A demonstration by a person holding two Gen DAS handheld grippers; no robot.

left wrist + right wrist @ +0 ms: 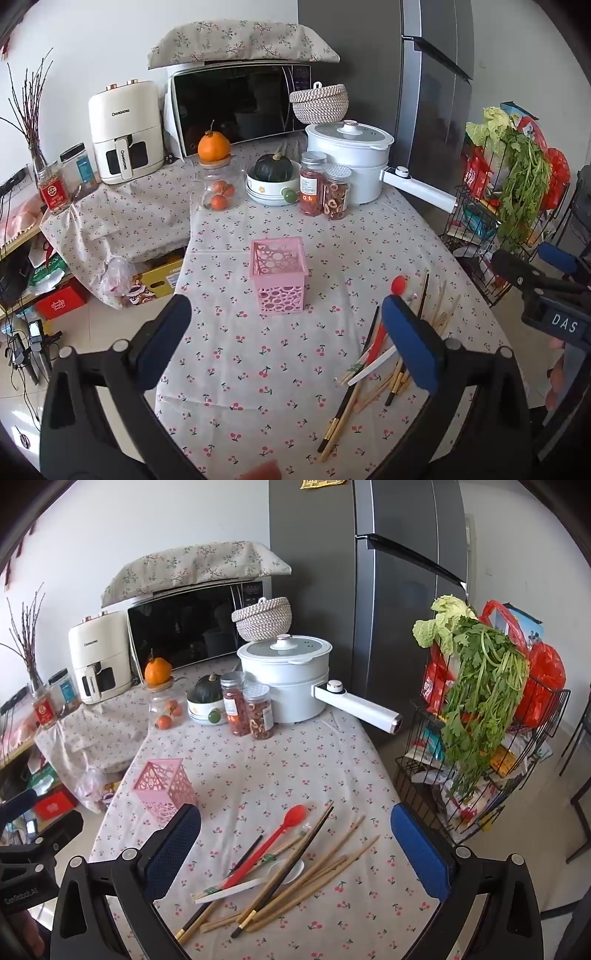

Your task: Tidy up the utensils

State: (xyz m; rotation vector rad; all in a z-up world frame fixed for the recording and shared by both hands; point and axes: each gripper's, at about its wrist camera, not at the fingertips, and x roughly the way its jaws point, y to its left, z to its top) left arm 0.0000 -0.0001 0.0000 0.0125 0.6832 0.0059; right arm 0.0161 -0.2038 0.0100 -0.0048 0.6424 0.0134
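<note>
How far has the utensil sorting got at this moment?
Nothing looks done: the pink holder stands empty on the tablecloth. Nothing is in hand either; the left gripper and right gripper are both open and hold nothing. Everything is left: the red spoon, the white spoon and the chopsticks lie in a loose pile beside the holder, under the right gripper.

You face a white wall (pixel 110 44) with a tall grey fridge (pixel 369 627) in the corner beside it. The worktop (pixel 258 369) wears a cherry-print cloth, and a microwave (pixel 236 107) under a floral cover stands at its back. Pale floor tiles (pixel 88 332) show at your left, in even daylight.
</note>
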